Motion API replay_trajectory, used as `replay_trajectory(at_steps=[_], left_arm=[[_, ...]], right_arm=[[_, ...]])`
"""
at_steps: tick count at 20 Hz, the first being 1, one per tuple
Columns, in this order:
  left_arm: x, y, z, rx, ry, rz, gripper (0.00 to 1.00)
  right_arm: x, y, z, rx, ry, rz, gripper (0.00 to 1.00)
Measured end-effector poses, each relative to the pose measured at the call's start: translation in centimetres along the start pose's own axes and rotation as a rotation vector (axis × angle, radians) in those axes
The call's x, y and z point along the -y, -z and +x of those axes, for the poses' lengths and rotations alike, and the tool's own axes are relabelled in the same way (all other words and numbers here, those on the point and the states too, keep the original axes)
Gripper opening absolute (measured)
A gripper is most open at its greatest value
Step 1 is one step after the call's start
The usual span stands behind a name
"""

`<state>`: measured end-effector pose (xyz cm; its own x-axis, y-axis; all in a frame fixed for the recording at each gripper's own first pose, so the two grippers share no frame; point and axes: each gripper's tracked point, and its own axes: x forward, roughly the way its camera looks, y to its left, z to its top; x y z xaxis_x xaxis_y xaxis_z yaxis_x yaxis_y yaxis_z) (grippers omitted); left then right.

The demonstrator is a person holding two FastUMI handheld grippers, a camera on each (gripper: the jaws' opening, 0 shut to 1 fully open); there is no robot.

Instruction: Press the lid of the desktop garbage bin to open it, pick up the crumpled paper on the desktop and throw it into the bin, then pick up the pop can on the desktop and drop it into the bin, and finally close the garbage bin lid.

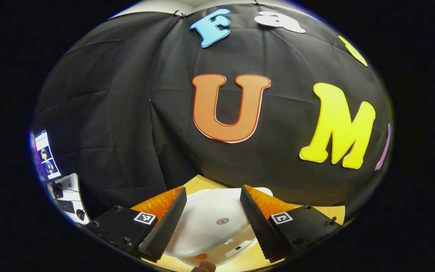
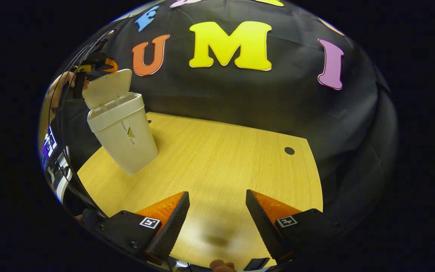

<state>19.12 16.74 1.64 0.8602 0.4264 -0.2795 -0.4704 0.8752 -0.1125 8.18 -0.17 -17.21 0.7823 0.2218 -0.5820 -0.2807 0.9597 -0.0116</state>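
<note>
Jaws of the left gripper (image 1: 212,223) stand spread, pinching nothing; between its two ribbed, wedge-shaped fingers (image 1: 166,226), low in the left gripper view, lies the smooth white plastic lid (image 1: 213,223) of the bin, glossy, rounded at its corners, with a small red ring mark near its middle. Whether the fingers touch the lid cannot be told. Pale wood-grain table (image 1: 202,183) shows as a narrow strip beyond the lid, and creased black cloth wall (image 1: 127,113) rises behind it across most of the frame. At far left, low, a lit monitor (image 1: 45,155) stands over a small white desk (image 1: 70,185) with a dark keyboard.

Jaws of the right gripper (image 2: 217,217) are likewise spread and pinch nothing, hanging over bare table (image 2: 221,158) at the bottom of the right gripper view. This table is yellow laminate with fine straight grain, a rounded far right corner and a small dark round hole (image 2: 289,150) near that corner. At upper left stands the tapered white plastic garbage bin (image 2: 125,132), wider at its rim than at its base, its flat lid (image 2: 108,87) hinged up and open. Just behind the raised lid a person's hand (image 2: 60,88) holds the other gripper (image 2: 96,64). Open tabletop stretches from the bin to the right edge, where the cloth hangs close against the table.
</note>
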Motion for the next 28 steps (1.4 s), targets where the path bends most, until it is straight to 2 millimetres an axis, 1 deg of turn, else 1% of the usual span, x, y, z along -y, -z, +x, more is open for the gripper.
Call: replay_trajectory(at_steps=[3,5,9,10,11,13,14,15,17,20,22,25,26,28], left_arm=[[1.2,2.4,-0.5,-0.012,-0.008,-0.001,0.95],[1.5,3.6,-0.9,-0.017,-0.017,0.002,0.95],[2.0,6.4,-0.8,-0.048,-0.045,0.012,0.95],[1.9,7.3,-0.9,-0.061,-0.052,0.006,1.0],[2.0,8.2,-0.8,-0.08,-0.058,0.002,0.95],[2.0,9.8,-0.6,-0.112,-0.081,0.023,0.96],[2.1,9.4,-0.6,-0.08,-0.09,0.05,0.96],[2.1,9.4,-0.6,-0.077,-0.1,0.07,0.96],[2.1,10.1,-0.8,-0.078,-0.114,0.053,0.96],[2.1,10.1,-0.8,-0.072,-0.123,0.038,0.96],[2.1,10.7,-0.6,-0.083,-0.139,0.033,0.96],[2.2,10.2,-0.7,-0.034,-0.158,0.046,0.97],[2.2,10.2,-0.8,-0.018,-0.159,0.052,0.97],[2.6,9.9,-0.8,0.004,-0.136,0.061,0.97]], right_arm=[[1.0,1.0,0.2,-0.011,-0.018,-0.013,0.95],[1.7,1.6,0.2,-0.02,-0.028,0.002,0.95],[3.1,2.7,0.5,-0.032,-0.034,0.015,0.95],[3.4,3.0,0.5,-0.037,-0.034,0.027,0.95],[3.6,3.3,0.7,-0.041,-0.038,0.043,0.95],[3.6,3.6,0.8,-0.044,-0.053,0.06,0.95],[3.7,3.8,1.0,-0.047,-0.058,0.055,0.95],[4.0,4.0,1.2,-0.047,-0.056,0.048,0.95],[4.6,4.4,1.6,-0.053,-0.06,0.061,0.95],[4.9,5.0,2.2,-0.067,-0.08,0.131,0.95],[5.1,5.6,2.5,-0.075,-0.09,0.152,0.94],[5.5,6.2,2.9,-0.078,-0.097,0.155,0.95],[5.7,6.2,2.9,-0.076,-0.098,0.152,0.94],[6.0,6.1,2.5,-0.063,-0.09,0.14,0.95]])
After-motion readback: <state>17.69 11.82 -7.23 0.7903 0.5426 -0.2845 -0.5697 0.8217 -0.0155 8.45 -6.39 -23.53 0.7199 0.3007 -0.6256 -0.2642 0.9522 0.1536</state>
